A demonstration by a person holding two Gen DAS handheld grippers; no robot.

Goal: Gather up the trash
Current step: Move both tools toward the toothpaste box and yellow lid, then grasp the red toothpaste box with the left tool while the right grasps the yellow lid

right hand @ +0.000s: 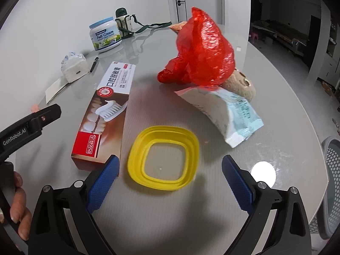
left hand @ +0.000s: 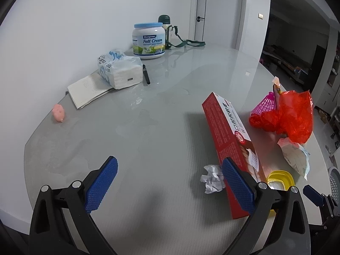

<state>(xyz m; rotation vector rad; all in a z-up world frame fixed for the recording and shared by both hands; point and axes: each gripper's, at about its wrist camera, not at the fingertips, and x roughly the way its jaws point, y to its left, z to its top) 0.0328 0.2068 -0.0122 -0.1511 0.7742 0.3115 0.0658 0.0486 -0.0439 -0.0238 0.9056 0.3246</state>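
My left gripper (left hand: pixel 170 165) is open and empty above the grey table (left hand: pixel 148 131). A crumpled white paper ball (left hand: pixel 212 178) lies just left of its right finger. A red toothpaste box (left hand: pixel 230 140) lies beside that finger, also in the right wrist view (right hand: pixel 104 114). My right gripper (right hand: pixel 170 165) is open and empty just above a yellow square lid ring (right hand: pixel 163 159), which sits between its fingers. A red plastic bag (right hand: pixel 201 48) and a white and blue wrapper (right hand: pixel 229 116) lie beyond it.
A milk powder tub (left hand: pixel 148 40), a green flask (left hand: pixel 166 29), a tissue pack (left hand: pixel 121 68), a pen (left hand: pixel 146 74) and a notebook (left hand: pixel 89 91) stand at the far left. A pink lump (left hand: pixel 58 112) lies near the wall. A perforated bin (right hand: pixel 331 182) stands off the table's right edge.
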